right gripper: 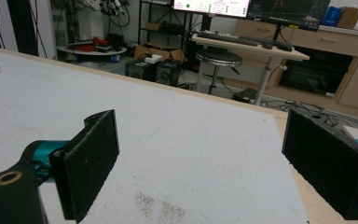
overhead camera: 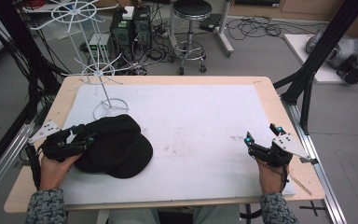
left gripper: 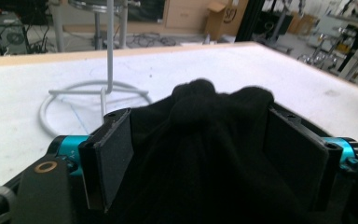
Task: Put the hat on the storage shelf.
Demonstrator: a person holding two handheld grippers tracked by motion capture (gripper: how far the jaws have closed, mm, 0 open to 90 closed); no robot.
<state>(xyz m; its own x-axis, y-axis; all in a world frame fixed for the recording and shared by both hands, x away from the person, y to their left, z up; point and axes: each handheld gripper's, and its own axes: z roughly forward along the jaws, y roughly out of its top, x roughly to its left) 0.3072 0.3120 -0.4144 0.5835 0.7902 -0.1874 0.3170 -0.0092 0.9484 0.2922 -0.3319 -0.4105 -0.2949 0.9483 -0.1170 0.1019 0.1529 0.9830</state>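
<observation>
Two tools over one counter (overhead camera: 261, 93), a person's hand behind each. Left tool (overhead camera: 85, 136) sits at the near left of the white mat, on the left edge of the black cap (overhead camera: 116, 147). In the left gripper view a bunched fold of the cap (left gripper: 205, 140) rises between the jaws of the left tool (left gripper: 200, 154): jaws stand wide, cloth fills the gap, right pad against the fabric, left pad just beside it with a thin sliver of space at its top corner. Can't tell whether the pads really press yet. Cap lies flat on the mat at near left, brim toward the counter's middle, crown toward the white wire stand (overhead camera: 103, 88). Stand's ring base (left gripper: 93, 93) rests on the mat just beyond the cap, post upright.

Right tool (overhead camera: 262, 135) is at the near right of the counter, well apart from the cap. In the right gripper view its jaws are wide apart around the right tool (right gripper: 200, 163) midpoint, nothing between them, bare mat below, pads touching nothing.
</observation>
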